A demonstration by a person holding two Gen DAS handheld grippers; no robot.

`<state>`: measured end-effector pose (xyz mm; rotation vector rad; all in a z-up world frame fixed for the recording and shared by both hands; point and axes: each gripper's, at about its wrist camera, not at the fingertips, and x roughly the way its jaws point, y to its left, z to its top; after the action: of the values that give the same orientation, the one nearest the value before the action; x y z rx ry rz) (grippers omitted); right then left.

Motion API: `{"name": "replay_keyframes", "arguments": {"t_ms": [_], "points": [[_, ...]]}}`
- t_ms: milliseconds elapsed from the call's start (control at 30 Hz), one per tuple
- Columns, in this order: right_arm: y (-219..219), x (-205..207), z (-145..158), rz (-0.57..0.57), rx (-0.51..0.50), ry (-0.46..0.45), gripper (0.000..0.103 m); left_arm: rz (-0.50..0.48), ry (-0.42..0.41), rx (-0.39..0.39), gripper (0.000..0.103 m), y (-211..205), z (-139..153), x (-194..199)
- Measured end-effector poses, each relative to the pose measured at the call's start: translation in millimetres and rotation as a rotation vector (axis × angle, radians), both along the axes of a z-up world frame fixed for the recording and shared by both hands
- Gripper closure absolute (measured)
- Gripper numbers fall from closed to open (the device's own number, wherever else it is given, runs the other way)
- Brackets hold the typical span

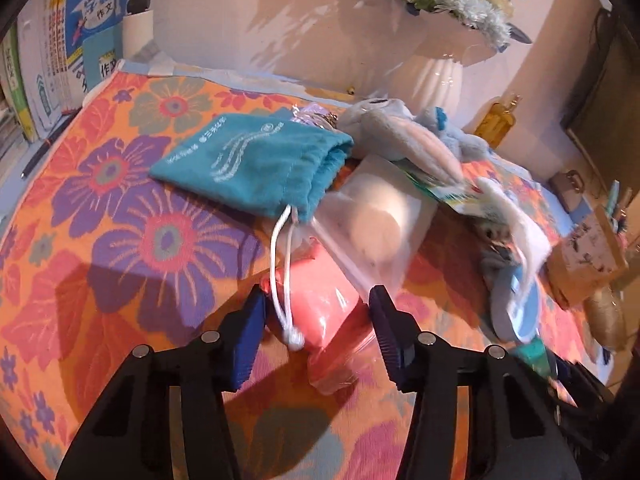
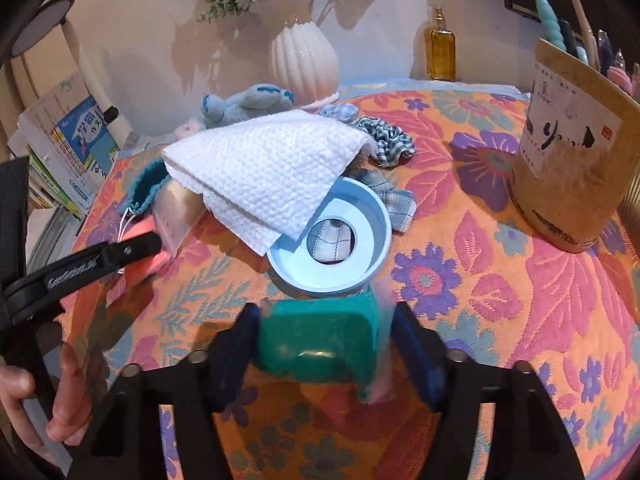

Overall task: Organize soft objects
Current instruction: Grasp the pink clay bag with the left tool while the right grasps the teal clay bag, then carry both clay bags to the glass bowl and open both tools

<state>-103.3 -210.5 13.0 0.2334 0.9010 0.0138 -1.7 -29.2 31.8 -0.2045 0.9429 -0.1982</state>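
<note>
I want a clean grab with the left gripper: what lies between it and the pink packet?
The left gripper already straddles the pink packet. The white drawstring of the teal pouch trails across the packet between the fingers, so closing now would probably pinch the cord too.

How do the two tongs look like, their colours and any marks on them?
Both the left tongs and the right tongs have black plastic arms with round silver studs and ribbed dark blue pads. In the right camera, one black arm carries pale lettering, too blurred to read.
</note>
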Motion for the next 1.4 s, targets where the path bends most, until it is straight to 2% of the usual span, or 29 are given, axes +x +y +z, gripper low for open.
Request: {"name": "replay_keyframes", "arguments": {"t_ms": [100, 200, 333, 500, 600, 667, 733, 867, 933, 1000, 1033, 1067, 1100, 1200, 1400], "points": [[-2, -6, 0, 0.024, 0.023, -0.011, 0.047, -0.056, 0.003, -0.025, 0.055, 3, 1, -21], [-4, -16, -1, 0.039, 0.028, -0.026, 0.047, -0.107, -0.011, -0.002, 0.055, 6, 2, -43], [-5, -23, -1, 0.049, 0.031, -0.034, 0.047, -0.211, -0.008, -0.015, 0.055, 5, 4, -61], [4, -40, -1, 0.105, -0.046, -0.039, 0.047, -0.311, -0.026, 0.078, 0.054, -9, 3, -78], [8, -52, -4, 0.130, -0.091, -0.045, 0.047, -0.327, -0.048, 0.108, 0.052, -16, -2, -83], [6, -59, -4, 0.143, -0.089, -0.048, 0.034, -0.323, -0.043, 0.107, 0.046, -18, -7, -83], [2, -61, -5, 0.130, -0.061, -0.041, 0.019, -0.317, -0.051, 0.124, 0.045, -20, -7, -86], [1, -58, -6, 0.085, -0.014, -0.044, 0.017, -0.296, -0.058, 0.132, 0.044, -20, -7, -89], [2, -57, -7, 0.015, 0.003, -0.054, 0.016, -0.274, -0.064, 0.145, 0.050, -23, -7, -90], [10, -57, -7, -0.016, -0.042, -0.055, 0.023, -0.262, -0.066, 0.184, 0.063, -27, -7, -91], [14, -58, -6, -0.019, -0.078, -0.057, 0.042, -0.265, -0.066, 0.197, 0.065, -30, -6, -91], [17, -58, -6, -0.019, -0.117, -0.059, 0.047, -0.276, -0.069, 0.213, 0.067, -33, -5, -92], [17, -59, -6, -0.013, -0.132, -0.061, 0.047, -0.286, -0.074, 0.224, 0.068, -37, -3, -94], [7, -64, -5, -0.009, -0.087, -0.073, 0.047, -0.315, -0.093, 0.197, 0.068, -46, 6, -97], [-29, -88, -1, -0.078, -0.066, -0.065, 0.048, -0.404, -0.132, 0.149, 0.068, -79, 23, -100]]}}
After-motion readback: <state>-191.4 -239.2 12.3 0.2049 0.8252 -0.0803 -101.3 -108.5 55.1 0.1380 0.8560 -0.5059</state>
